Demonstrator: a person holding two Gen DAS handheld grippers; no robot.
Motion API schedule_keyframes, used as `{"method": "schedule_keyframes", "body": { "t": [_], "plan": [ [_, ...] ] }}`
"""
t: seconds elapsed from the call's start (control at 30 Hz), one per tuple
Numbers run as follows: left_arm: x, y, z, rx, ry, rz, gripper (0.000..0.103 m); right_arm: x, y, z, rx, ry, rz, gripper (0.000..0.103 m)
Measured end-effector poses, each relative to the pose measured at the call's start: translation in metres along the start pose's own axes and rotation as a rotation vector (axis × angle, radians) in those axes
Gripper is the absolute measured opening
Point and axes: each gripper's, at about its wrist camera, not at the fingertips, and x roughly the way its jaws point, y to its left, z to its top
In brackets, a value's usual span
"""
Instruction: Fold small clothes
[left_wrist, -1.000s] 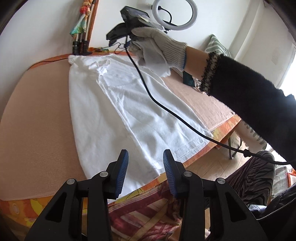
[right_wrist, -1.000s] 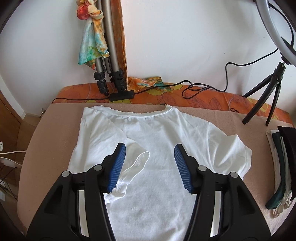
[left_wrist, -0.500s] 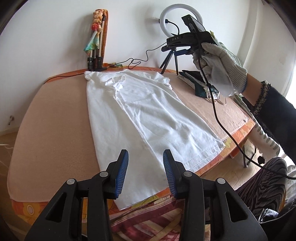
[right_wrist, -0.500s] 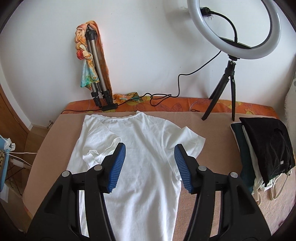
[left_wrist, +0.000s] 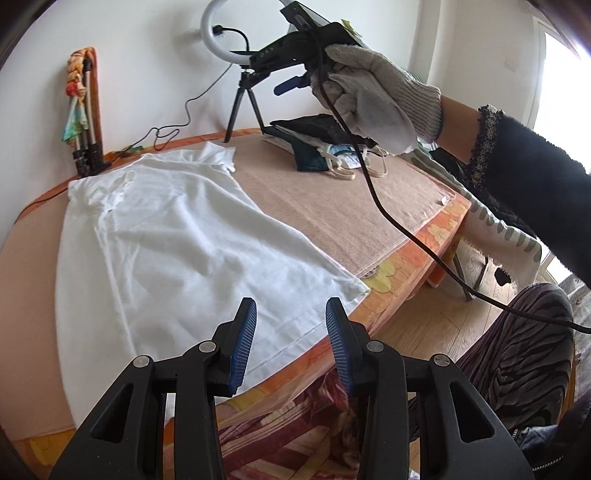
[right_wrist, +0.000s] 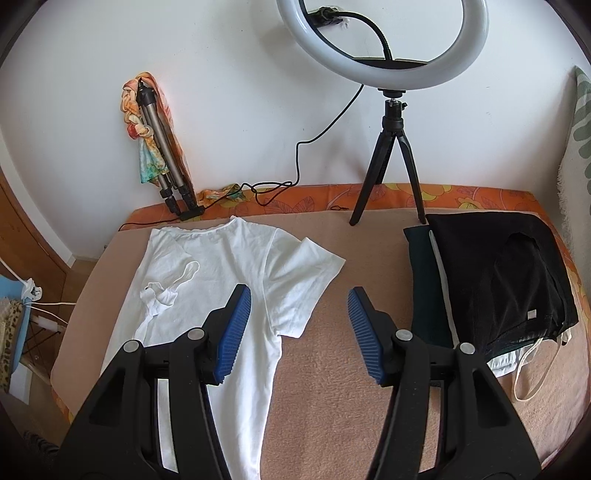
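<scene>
White T-shirt (right_wrist: 221, 295) lies flat under both grippers' fingers (right_wrist: 236, 325) (apart, gripping nothing).

left gripper (left_wrist: 290, 334) open, right gripper (right_wrist: 299, 326) open, both empty

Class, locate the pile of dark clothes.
In the right wrist view the pile of dark clothes lies at the right, beside the ring light's tripod.

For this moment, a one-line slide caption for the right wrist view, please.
Open right gripper hovers above a white T-shirt spread flat, left sleeve folded in, beside stacked dark clothes.
</scene>
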Motion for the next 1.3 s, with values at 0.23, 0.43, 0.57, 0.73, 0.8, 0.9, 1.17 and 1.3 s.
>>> {"method": "schedule_keyframes", "body": {
  "t": [0.23, 0.43, 0.57, 0.73, 0.8, 0.9, 1.17, 1.3],
  "plan": [
    [0.044, -0.042, 0.007, 0.062, 0.063, -0.056, 0.037, 0.010, -0.032, 0.002, 0.035, 0.024, 0.036, 0.062],
    [0.078, -0.061, 0.008, 0.073, 0.120, -0.055, 0.037, 0.032, -0.051, 0.004, 0.070, 0.046, 0.082, 0.062],
    [0.096, -0.065, 0.007, 0.063, 0.154, -0.028, 0.037, 0.051, -0.058, 0.004, 0.086, 0.065, 0.109, 0.062],
    [0.103, -0.071, 0.008, 0.102, 0.132, 0.038, 0.035, 0.084, -0.056, 0.006, 0.085, 0.102, 0.130, 0.062],
    [0.104, -0.070, 0.007, 0.101, 0.113, 0.060, 0.021, 0.100, -0.055, 0.007, 0.091, 0.119, 0.142, 0.062],
    [0.104, -0.061, 0.008, 0.059, 0.093, 0.048, 0.007, 0.123, -0.053, 0.008, 0.092, 0.139, 0.144, 0.062],
    [0.079, -0.034, 0.008, -0.124, 0.024, -0.039, 0.004, 0.179, -0.056, 0.015, 0.086, 0.165, 0.066, 0.062],
    [0.071, -0.027, 0.008, -0.173, 0.006, -0.047, 0.004, 0.200, -0.057, 0.015, 0.111, 0.176, 0.058, 0.062]
  ]
}}
